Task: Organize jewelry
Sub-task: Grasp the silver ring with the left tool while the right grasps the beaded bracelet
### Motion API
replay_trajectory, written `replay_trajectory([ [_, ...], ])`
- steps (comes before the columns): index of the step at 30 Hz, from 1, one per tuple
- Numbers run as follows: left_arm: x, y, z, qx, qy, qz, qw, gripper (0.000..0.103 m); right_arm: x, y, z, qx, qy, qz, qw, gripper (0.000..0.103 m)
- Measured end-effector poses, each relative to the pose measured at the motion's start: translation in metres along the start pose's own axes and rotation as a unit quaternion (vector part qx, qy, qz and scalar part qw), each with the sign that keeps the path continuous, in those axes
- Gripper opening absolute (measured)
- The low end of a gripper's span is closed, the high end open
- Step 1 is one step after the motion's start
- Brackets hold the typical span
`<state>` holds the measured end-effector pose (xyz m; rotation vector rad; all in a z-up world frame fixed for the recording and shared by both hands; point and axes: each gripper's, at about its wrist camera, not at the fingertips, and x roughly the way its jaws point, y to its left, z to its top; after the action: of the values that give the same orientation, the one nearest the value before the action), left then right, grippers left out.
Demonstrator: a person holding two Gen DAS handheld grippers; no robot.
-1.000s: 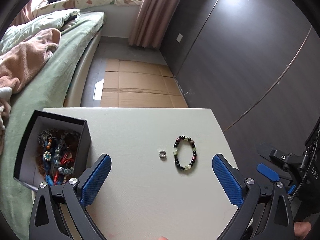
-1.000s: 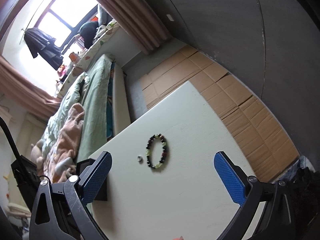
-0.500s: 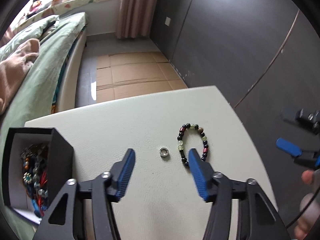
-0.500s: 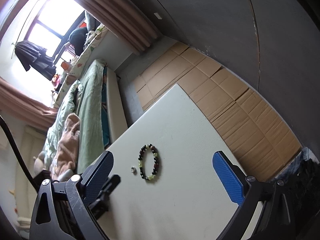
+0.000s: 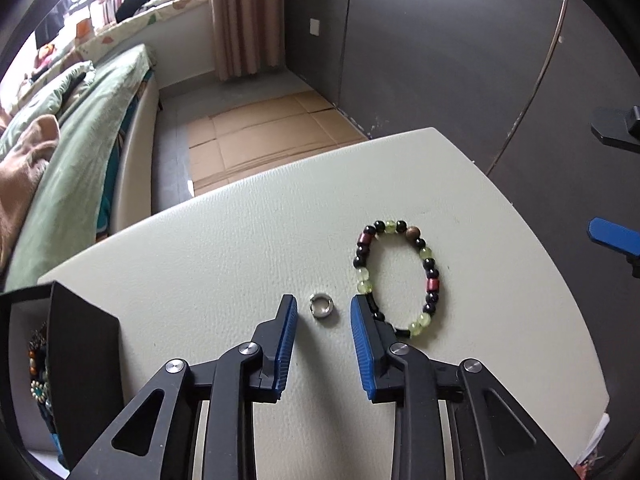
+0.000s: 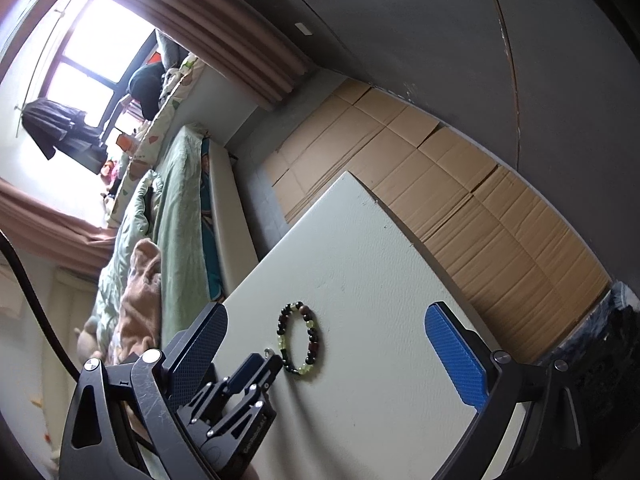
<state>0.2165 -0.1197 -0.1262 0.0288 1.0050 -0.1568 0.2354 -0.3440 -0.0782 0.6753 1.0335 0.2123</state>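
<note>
A small silver ring (image 5: pixel 321 305) lies on the white table (image 5: pixel 224 248). My left gripper (image 5: pixel 323 308) is low over it, partly closed, with the ring between its blue fingertips and a gap on each side. A beaded bracelet (image 5: pixel 396 276) of black, green and red beads lies just right of the ring; the right fingertip (image 5: pixel 362 320) overlaps its near-left beads. My right gripper (image 6: pixel 324 332) is wide open and empty above the table, with the bracelet (image 6: pixel 298 338) and the left gripper (image 6: pixel 256 372) in its view.
A black box (image 5: pixel 80 356) with white lining holds several pieces of jewelry at the table's left edge. A bed with green bedding (image 5: pixel 72 168) stands to the left. Flattened cardboard (image 5: pixel 264 136) covers the floor beyond the table. A dark wall (image 5: pixel 440 60) is at the right.
My left gripper has moved forward and down to the ring and narrowed from wide open to a small gap around it. The right gripper has stayed open and shifted slightly.
</note>
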Motion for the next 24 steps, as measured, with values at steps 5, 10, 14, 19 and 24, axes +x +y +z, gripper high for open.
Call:
replay_trajectory([
  [5, 0.003, -0.005, 0.000, 0.012, -0.009, 0.017, 0.9997, 0.025, 0.002, 0.000, -0.001, -0.003, 0.003, -0.004, 1.000, 0.101],
  [10, 0.001, 0.000, 0.000, 0.004, -0.007, 0.004, 1.0000, 0.012, 0.009, 0.005, -0.004, -0.015, 0.012, -0.012, 1.000, 0.101],
  [14, -0.007, 0.011, 0.001, -0.021, -0.010, -0.002, 0.9997, 0.012, 0.022, 0.013, -0.012, -0.035, 0.034, -0.019, 0.999, 0.087],
  [19, -0.027, 0.021, 0.006, -0.038, -0.029, -0.009, 0.9988, 0.012, 0.041, 0.022, -0.022, -0.059, 0.062, -0.029, 0.996, 0.072],
  [24, -0.044, 0.035, 0.006, -0.059, -0.040, -0.015, 0.9974, 0.012, 0.054, 0.032, -0.031, -0.081, 0.069, -0.040, 0.993, 0.051],
])
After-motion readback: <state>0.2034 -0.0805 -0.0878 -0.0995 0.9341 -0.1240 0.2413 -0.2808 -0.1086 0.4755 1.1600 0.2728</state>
